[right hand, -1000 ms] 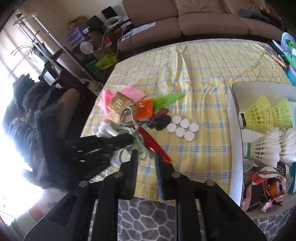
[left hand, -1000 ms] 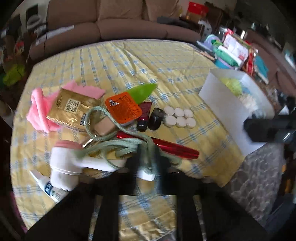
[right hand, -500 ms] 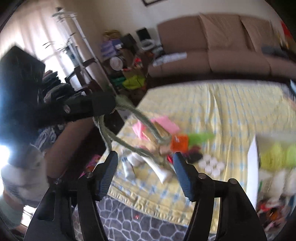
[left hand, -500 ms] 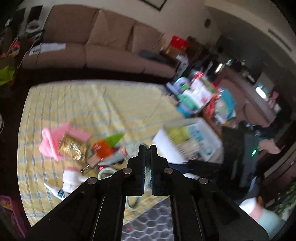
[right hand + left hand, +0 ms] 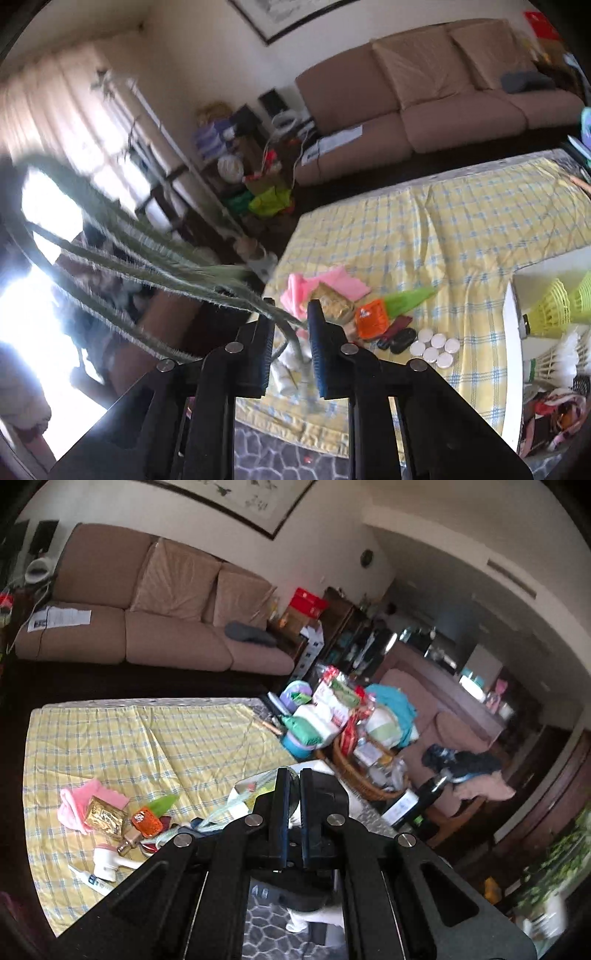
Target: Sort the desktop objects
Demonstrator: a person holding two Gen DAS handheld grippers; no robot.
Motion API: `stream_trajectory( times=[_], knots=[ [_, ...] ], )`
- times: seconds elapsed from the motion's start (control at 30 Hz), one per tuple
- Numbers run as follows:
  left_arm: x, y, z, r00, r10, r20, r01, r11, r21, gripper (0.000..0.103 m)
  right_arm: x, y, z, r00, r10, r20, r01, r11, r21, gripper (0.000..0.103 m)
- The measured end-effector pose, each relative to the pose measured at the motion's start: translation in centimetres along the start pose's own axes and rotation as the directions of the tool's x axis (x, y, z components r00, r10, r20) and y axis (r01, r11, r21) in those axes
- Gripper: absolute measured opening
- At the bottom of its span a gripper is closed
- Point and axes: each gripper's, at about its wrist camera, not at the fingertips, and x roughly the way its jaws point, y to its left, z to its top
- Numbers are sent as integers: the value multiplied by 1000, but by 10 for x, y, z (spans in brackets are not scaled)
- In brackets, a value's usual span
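Yellow checked cloth (image 5: 461, 221) covers the table, and at its right edge a white box (image 5: 511, 332) already holds yellow and white shuttlecocks (image 5: 554, 306), so some sorting looks done. Still lying out on the near left part of the cloth are a pink cloth (image 5: 72, 805), a gold packet (image 5: 105, 816), an orange packet (image 5: 147, 821), white caps (image 5: 436, 349) and a white brush (image 5: 107, 862). The green rope (image 5: 122, 251) hangs in the air off the table's left side, the left gripper (image 5: 290, 779) looks pinched tight on it, and the right gripper (image 5: 290, 321) is closing with rope strands between its jaws, so the rope and the whole pile are left to put away.
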Motion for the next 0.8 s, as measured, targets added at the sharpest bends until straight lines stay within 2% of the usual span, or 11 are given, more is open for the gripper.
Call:
stream_trajectory(
  times=[0.1, 0.17, 0.23, 0.33, 0.37, 0.47, 0.5, 0.53, 0.63, 0.7, 0.8],
  knots=[
    [-19, 11, 2, 1000, -7, 21, 7, 1000, -26, 5, -18, -4, 16, 998, 12, 57, -15, 999, 50, 14],
    [-28, 16, -1, 999, 17, 28, -16, 1000, -21, 5, -32, -1, 30, 996, 26, 86, -32, 998, 62, 14],
    [-30, 22, -9, 999, 45, -1, -45, 999, 7, 5, -49, 8, 47, 993, 43, 107, -48, 998, 49, 14],
    [-18, 32, -29, 987, 151, -49, -148, 987, 70, 21, -69, 22, 63, 992, 66, 108, -69, 997, 23, 14],
    [-11, 35, -36, 983, 176, -59, -170, 982, 85, 33, -76, 28, 69, 993, 66, 103, -66, 998, 4, 14],
    [16, 43, -55, 975, 203, -90, -194, 976, 103, 43, -80, 40, 70, 1000, -10, 22, 11, 999, -35, 14],
    [28, 44, -62, 970, 219, -107, -206, 971, 122, 55, -77, 39, 67, 999, -40, -12, 40, 998, -40, 14],
    [41, 44, -68, 961, 246, -127, -227, 963, 147, 59, -71, 36, 61, 996, -71, -52, 69, 996, -49, 14],
    [74, 53, -96, 931, 302, -204, -266, 946, 187, 60, -46, 17, 35, 977, -155, -148, 147, 987, -62, 14],
    [91, 54, -117, 914, 334, -232, -284, 932, 224, 60, -30, -2, 16, 972, -138, -190, 138, 990, -11, 14],
    [121, 51, -150, 881, 385, -273, -301, 904, 303, 61, -18, -16, 1, 973, -112, -202, 120, 992, 26, 14]
  ],
)
